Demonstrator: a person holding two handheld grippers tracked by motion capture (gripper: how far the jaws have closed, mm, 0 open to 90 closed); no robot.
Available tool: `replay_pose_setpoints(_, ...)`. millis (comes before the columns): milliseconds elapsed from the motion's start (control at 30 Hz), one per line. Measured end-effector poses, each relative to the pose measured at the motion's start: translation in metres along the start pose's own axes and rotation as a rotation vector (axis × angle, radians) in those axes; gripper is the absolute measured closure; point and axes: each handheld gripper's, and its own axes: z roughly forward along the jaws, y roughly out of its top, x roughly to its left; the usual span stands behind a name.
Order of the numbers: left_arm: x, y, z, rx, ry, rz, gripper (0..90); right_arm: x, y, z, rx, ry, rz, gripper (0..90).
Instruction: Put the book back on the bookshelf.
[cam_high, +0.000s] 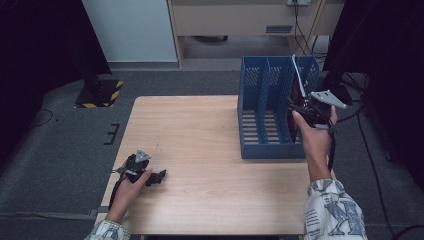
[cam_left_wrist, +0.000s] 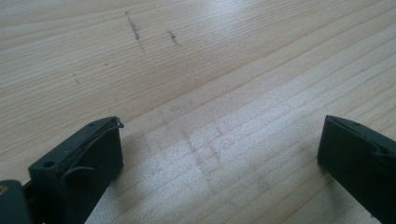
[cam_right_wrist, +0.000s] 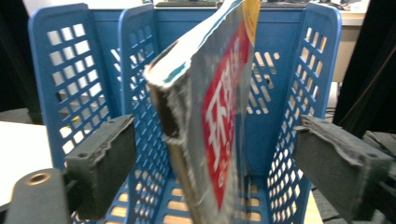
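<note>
High view: I see the wooden surface (cam_high: 200, 145) with a blue file rack (cam_high: 265, 107) standing at its 2 o'clock area, divided into three upright compartments. The right gripper (cam_high: 305, 111), held in the person's right hand (cam_high: 314, 137), sits at the front of the rack's rightmost compartment, level with a book (cam_high: 299, 82) that stands in that compartment and tilts slightly. The left gripper (cam_high: 159, 176) rests on the surface at the 8 o'clock area, held in the left hand (cam_high: 131, 186), well apart from the rack. Left gripper view: I read the left gripper (cam_left_wrist: 219, 144) as open, its two black jaws spread wide over bare wood grain (cam_left_wrist: 196, 70) with nothing between them; a few dark scuff marks (cam_left_wrist: 135, 30) lie toward 12 o'clock on the surface. Right gripper view: I read the right gripper (cam_right_wrist: 215, 154) as open, with one jaw at 8 o'clock and the other at 4 o'clock, both clear of the book (cam_right_wrist: 210, 112). The book stands between the jaws, spine edge toward the camera, its top leaning toward 1 o'clock, with a worn edge and a red panel with white characters on its cover. It sits inside the rack (cam_right_wrist: 70, 79) in the compartment bounded by perforated blue walls on each side. I cannot tell whether the book's lower edge touches the rack floor.
</note>
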Motion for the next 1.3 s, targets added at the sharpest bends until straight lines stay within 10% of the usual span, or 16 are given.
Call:
replay_pose_setpoints(300, 0.0, 0.0, 0.0, 0.0, 0.001, -0.002, 0.0, 0.003, -0.006, -0.011, 0.02, 0.084, -0.01, 5.0)
replay_pose_setpoints(1300, 0.0, 0.0, 0.0, 0.0, 0.003, -0.004, 0.0, 0.019, -0.053, -0.045, 0.114, 0.103, -0.006, 4.1)
